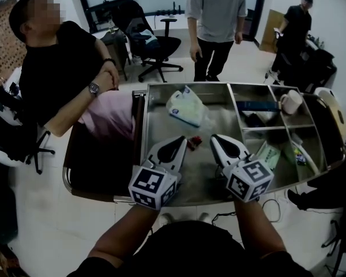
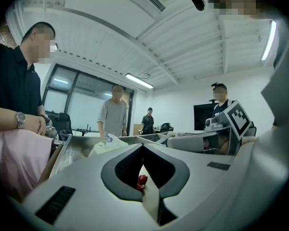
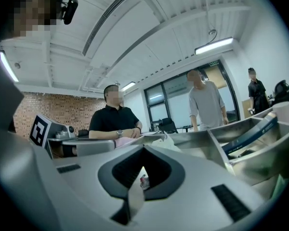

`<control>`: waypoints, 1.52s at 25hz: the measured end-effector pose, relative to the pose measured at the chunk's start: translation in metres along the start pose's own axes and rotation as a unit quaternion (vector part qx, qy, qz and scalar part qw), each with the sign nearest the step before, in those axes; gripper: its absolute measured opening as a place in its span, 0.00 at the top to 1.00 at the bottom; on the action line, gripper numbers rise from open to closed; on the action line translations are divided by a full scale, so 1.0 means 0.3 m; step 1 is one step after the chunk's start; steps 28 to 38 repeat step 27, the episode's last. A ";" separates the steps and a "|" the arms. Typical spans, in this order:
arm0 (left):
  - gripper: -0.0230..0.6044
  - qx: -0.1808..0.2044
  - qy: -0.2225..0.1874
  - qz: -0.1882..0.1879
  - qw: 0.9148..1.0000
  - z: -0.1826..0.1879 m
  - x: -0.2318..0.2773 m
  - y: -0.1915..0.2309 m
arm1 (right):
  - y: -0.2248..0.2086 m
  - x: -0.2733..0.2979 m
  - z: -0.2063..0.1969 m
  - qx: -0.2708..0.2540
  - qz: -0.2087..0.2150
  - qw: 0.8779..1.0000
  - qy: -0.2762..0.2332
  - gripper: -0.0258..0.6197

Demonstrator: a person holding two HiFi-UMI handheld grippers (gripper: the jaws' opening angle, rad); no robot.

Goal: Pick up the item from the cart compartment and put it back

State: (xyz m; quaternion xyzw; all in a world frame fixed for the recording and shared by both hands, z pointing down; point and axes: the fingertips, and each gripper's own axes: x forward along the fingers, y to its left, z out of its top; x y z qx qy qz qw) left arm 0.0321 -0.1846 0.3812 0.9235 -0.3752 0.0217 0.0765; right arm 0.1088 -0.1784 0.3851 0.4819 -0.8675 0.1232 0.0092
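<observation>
Cart (image 1: pixel 145 126): steel, divided into compartments. The large compartment holds a white plastic bag (image 1: pixel 186 107) at its far side and a small red item (image 1: pixel 194 142) on its floor, lying between the two gripper tips. Left gripper (image 1: pixel 181 141) — jaws clenched together, empty, just beside the item. Right gripper (image 1: pixel 216 139) — jaws likewise closed, nothing held.
</observation>
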 end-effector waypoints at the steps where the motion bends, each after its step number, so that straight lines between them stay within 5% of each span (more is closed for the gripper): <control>1: 0.96 0.001 0.000 0.000 1.000 0.000 0.000 -0.001 | 0.001 0.001 -0.004 0.001 0.002 1.000 0.003 0.94; 38: 0.96 0.008 0.012 -0.012 1.000 -0.014 0.012 -0.024 | 0.031 -0.002 -0.012 -0.020 0.012 1.000 0.014 0.94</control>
